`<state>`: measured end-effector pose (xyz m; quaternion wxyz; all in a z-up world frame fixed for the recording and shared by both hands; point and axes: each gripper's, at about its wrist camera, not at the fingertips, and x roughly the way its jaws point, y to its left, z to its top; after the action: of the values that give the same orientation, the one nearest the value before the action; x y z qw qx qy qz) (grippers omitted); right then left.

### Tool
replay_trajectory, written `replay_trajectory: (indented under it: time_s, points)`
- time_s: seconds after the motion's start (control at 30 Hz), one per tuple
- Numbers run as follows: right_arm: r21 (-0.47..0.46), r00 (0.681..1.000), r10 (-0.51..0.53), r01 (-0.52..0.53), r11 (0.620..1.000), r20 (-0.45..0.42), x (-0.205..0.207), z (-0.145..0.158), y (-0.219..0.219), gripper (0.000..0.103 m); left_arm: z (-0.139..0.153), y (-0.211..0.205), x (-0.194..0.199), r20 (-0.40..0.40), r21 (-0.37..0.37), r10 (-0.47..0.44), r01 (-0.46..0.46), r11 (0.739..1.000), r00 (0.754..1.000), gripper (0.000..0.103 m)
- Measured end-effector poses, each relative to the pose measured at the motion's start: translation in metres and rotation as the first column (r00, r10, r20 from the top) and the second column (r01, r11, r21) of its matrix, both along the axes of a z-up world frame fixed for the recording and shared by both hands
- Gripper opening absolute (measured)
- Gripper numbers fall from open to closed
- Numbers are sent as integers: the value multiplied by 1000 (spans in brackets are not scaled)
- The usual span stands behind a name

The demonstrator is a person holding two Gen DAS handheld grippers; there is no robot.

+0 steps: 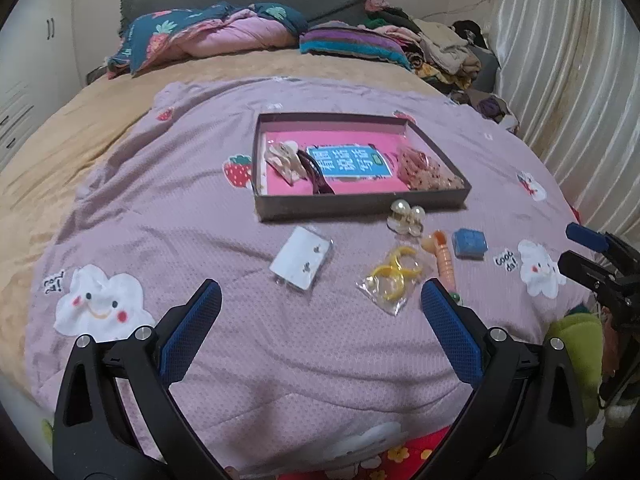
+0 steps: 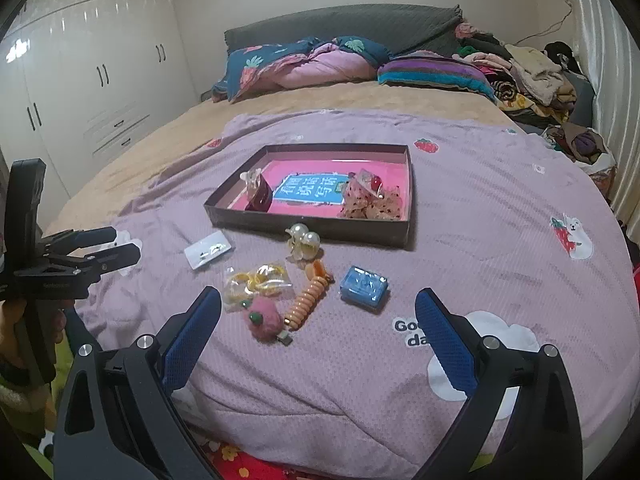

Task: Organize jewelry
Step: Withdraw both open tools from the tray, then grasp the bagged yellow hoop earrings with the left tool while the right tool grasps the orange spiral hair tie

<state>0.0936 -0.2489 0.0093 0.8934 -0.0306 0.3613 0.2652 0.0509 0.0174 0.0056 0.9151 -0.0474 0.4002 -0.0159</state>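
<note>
A shallow dark tray (image 1: 360,202) (image 2: 304,227) with a pink floor lies on the lilac quilt. It holds a cream hair clip (image 1: 284,160), a dark red piece (image 1: 318,178) and a speckled scrunchie (image 1: 428,170). In front of it lie a pearl clip (image 2: 304,240), a white earring card (image 2: 208,254), bagged yellow hoops (image 2: 256,280), an orange spiral tie (image 2: 310,298), a blue box (image 2: 364,288) and a pink felt clip (image 2: 264,316). My left gripper (image 1: 320,296) hovers open near the card and hoops. My right gripper (image 2: 318,300) is open and empty, just short of the pink clip.
The quilt (image 1: 200,220) covers a tan bed with pillows (image 2: 304,66) and piled clothes (image 2: 532,76) at the far end. A white wardrobe (image 2: 80,80) stands left and a curtain (image 1: 568,80) hangs right. A hand (image 2: 24,320) holds the left gripper's handle.
</note>
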Motion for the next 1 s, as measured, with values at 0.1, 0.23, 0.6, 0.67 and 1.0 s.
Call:
replay_trajectory:
  time_s: [0.1,0.23,0.6,0.67,1.0]
  points:
    - [-6,1000,12,-12,1000,-13,-2,-4,1,97,-6,-5,-2,-12,12,-22,22,1000,1000,93]
    - [-24,999,23,-23,999,-28,-4,-11,2,97,-16,-12,-5,-33,31,-49,50,998,998,93]
    - [-44,997,46,-49,998,-63,-7,-25,3,97,-38,-29,-3,-86,50,-110,115,992,990,93]
    - [-45,996,47,-50,998,-72,-6,-28,3,97,-42,-32,1,-98,58,-118,124,991,988,90]
    - [-27,989,31,-35,999,-143,7,-44,-5,86,-67,-53,29,-157,94,-200,217,972,967,59]
